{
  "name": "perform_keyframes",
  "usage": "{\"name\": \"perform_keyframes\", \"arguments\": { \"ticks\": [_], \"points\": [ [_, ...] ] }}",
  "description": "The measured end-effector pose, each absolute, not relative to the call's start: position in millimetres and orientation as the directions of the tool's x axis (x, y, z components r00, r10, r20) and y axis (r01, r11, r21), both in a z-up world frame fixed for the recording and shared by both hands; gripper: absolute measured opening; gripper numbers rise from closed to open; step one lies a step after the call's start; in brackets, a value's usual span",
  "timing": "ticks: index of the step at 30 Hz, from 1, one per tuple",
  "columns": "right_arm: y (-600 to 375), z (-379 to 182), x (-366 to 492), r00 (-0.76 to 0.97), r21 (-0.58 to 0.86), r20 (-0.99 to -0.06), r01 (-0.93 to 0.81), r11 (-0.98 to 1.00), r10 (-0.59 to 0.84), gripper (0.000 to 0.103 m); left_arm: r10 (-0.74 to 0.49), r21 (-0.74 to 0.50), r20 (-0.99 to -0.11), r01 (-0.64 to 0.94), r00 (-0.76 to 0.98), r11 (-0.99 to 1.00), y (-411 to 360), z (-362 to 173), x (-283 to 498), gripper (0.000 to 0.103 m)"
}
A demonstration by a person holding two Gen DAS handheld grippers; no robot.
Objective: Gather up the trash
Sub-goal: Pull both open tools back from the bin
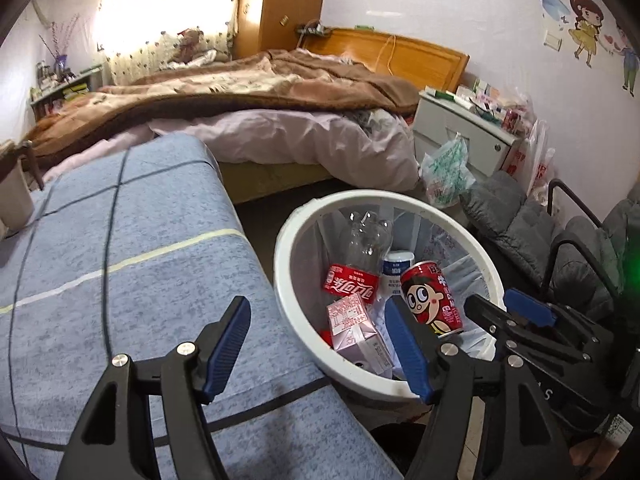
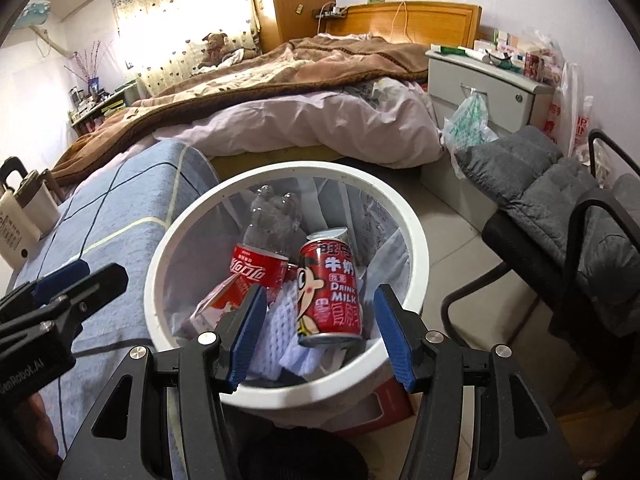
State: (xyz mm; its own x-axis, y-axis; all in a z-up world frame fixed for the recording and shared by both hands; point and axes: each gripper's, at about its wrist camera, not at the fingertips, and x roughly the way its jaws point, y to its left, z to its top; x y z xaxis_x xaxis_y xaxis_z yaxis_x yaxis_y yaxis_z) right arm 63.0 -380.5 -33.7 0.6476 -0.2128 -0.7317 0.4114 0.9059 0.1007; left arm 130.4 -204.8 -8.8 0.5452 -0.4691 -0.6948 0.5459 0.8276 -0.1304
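A red can (image 2: 330, 290) printed "DRINK MILK" beside a big-eyed cartoon face lies tilted in the white round plastic bin (image 2: 408, 216), on white foam netting (image 2: 280, 332). Beside it lean a clear crumpled bottle (image 2: 268, 220) with a red Coca-Cola label in Chinese script and a pink carton (image 1: 354, 328). The right gripper (image 2: 320, 332) hangs over the bin, its ribbed blue fingers (image 2: 248, 336) released and empty. The left gripper (image 1: 320, 344) is likewise spread, grasping nothing, straddling the bin's rim and the worktop (image 1: 120, 260), which is draped in blue checked cloth. "Robot.AI" reads on the left gripper's black body.
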Motion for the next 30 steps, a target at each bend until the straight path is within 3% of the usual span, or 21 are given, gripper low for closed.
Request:
{"name": "perform_keyframes", "arguments": {
  "ticks": [9,18,30],
  "points": [
    [-367.4,-26.1,41.5,0.679,0.113,-0.701,0.408,0.906,-0.218,0.057,-0.482,-0.117,-0.651,0.55,0.587,0.827,-188.7,3.9,105.6,0.072],
    [-353.1,-25.5,17.3,0.722,0.132,-0.659,0.387,0.912,-0.211,0.057,-0.411,-0.048,-0.6,0.482,0.686,0.875,-172.9,8.2,78.7,0.072],
    [-333.9,-19.2,-12.0,0.756,0.126,-0.611,0.387,0.914,-0.236,0.057,-0.422,-0.067,-0.565,0.47,0.709,0.88,-154.3,6.9,54.0,0.072]
  ]
}}
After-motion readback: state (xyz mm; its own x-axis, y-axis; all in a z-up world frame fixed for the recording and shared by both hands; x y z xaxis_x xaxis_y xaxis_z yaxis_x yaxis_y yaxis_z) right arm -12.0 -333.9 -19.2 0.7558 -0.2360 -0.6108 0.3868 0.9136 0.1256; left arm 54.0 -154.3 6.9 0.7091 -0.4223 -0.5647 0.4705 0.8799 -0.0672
